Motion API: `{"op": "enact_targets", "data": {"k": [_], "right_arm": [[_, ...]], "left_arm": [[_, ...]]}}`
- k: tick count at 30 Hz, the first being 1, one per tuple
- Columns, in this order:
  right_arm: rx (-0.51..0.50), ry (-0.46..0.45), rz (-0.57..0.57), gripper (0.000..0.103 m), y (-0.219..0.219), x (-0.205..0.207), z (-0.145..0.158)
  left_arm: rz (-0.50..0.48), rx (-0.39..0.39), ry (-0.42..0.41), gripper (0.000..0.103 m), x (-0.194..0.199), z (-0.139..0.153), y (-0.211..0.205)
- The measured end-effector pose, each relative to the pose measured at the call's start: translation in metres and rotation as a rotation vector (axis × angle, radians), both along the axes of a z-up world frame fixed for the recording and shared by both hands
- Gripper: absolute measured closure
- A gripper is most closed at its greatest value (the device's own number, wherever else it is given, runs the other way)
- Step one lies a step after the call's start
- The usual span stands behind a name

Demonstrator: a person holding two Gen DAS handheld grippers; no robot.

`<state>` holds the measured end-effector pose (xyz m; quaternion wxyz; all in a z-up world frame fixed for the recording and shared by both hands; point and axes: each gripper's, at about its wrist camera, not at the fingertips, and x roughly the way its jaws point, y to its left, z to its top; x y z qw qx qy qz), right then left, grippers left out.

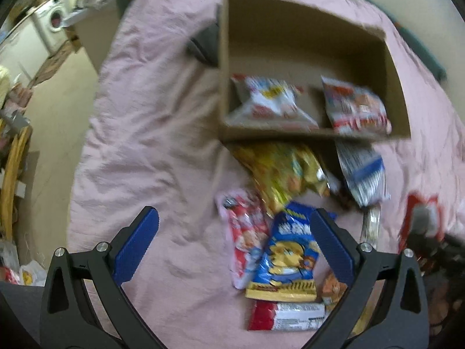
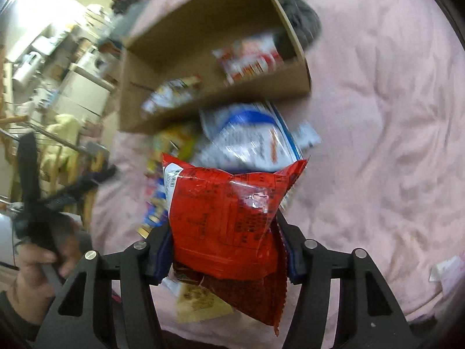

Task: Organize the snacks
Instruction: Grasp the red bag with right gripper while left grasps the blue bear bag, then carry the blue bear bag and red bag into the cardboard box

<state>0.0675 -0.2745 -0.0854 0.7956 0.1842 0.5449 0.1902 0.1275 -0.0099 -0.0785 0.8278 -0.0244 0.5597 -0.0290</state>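
Your right gripper [image 2: 229, 250] clamps the red snack bag [image 2: 226, 218], lifted to reach the cardboard box [image 2: 209, 101]. Your left gripper [image 1: 232, 247] hangs wide open, empty, over the loose packets, ready for the blue packet [image 1: 287, 256].

A wrinkly pink bed cover [image 1: 151, 122] fills the middle. Beside it lies a pale beige floor [image 1: 58, 110], with a white washing machine [image 1: 53, 21] far behind.

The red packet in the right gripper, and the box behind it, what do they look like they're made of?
The red packet looks like thin glossy plastic film: bright glare spots, sharp crinkles and a crimped, sawtooth edge seam. The box looks like plain brown cardboard: matte, unprinted, with flat stiff walls and thin cut edges. Blur hides any fluting, so corrugation is a guess.
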Motion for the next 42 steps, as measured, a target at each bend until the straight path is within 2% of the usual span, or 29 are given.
{"op": "enact_targets", "data": {"k": [7,12,19,20,21,24,26,34,35,42], "right_arm": [[0.013,-0.053,-0.082,0.042,-0.019,0.003,0.015],[0.016,-0.037,-0.126,0.042,-0.038,0.009,0.013],[0.004,-0.025,-0.134,0.042,-0.035,0.010,0.006],[0.004,-0.025,-0.132,0.042,-0.035,0.009,0.008],[0.003,-0.026,-0.130,0.042,-0.034,0.009,0.008],[-0.007,-0.029,-0.120,0.042,-0.030,0.011,0.008],[-0.009,-0.028,-0.115,0.042,-0.028,0.012,0.007],[-0.017,-0.029,-0.104,0.042,-0.023,0.012,0.007],[-0.019,-0.030,-0.103,0.042,-0.022,0.013,0.006],[-0.023,-0.039,-0.101,0.042,-0.020,0.015,0.008]], "left_arm": [[-0.128,0.026,0.073,0.001,0.000,-0.026,-0.040],[-0.182,0.045,0.147,0.010,0.004,-0.052,-0.062],[-0.239,0.096,0.171,0.022,0.005,-0.068,-0.083],[-0.244,0.105,0.164,0.028,0.005,-0.068,-0.086],[-0.250,0.111,0.158,0.045,0.005,-0.067,-0.088],[-0.252,0.125,0.145,0.059,0.005,-0.065,-0.092],[-0.260,0.121,0.145,0.064,0.003,-0.062,-0.095],[-0.262,0.081,0.108,0.069,-0.004,-0.044,-0.093],[-0.262,0.078,0.102,0.069,-0.005,-0.042,-0.081],[-0.251,0.063,0.078,0.070,-0.008,-0.027,-0.067]]}}
